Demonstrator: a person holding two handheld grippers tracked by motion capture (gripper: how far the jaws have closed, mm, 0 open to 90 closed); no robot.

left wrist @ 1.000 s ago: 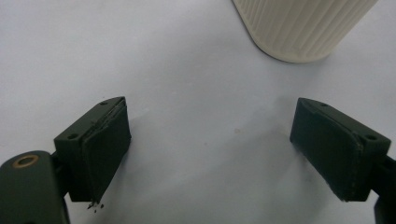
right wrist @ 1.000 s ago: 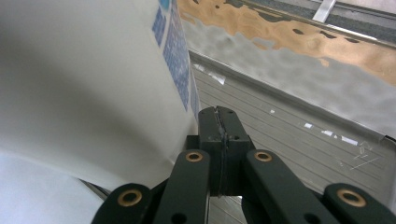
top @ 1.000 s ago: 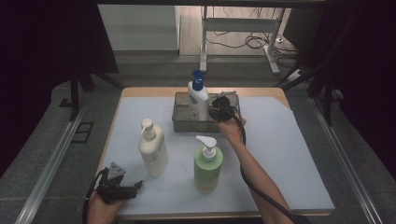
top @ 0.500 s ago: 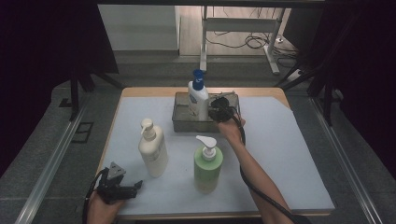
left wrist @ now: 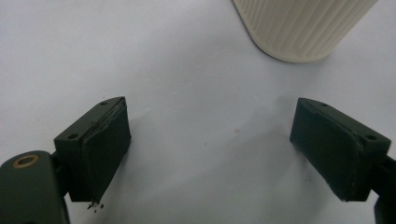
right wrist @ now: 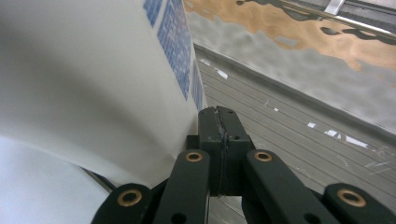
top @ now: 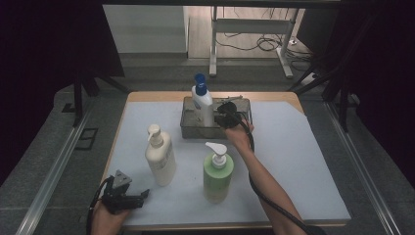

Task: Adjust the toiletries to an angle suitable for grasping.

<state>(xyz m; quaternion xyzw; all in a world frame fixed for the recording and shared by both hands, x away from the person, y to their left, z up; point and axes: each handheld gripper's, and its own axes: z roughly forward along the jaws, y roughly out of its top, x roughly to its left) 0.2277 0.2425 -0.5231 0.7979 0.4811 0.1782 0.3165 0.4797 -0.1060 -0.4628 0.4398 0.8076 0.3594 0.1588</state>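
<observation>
**Now steady the bottle in the tray**

Your right gripper (right wrist: 219, 140), jaws pressed flat together and empty, sits beside the white pump bottle with the blue cap (top: 202, 104), upright in the grey metal tray (top: 191, 131) at upper centre. Nudge gently; it looks top-heavy. Your left gripper (left wrist: 210, 149) rests spread wide, lower left, on the pale blue mat (top: 298, 161). Dark curtains flank the room.

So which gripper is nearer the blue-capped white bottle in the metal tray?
Right. The right gripper sits beside the blue-capped bottle at the metal tray; the left gripper rests at the table's near edge.
</observation>
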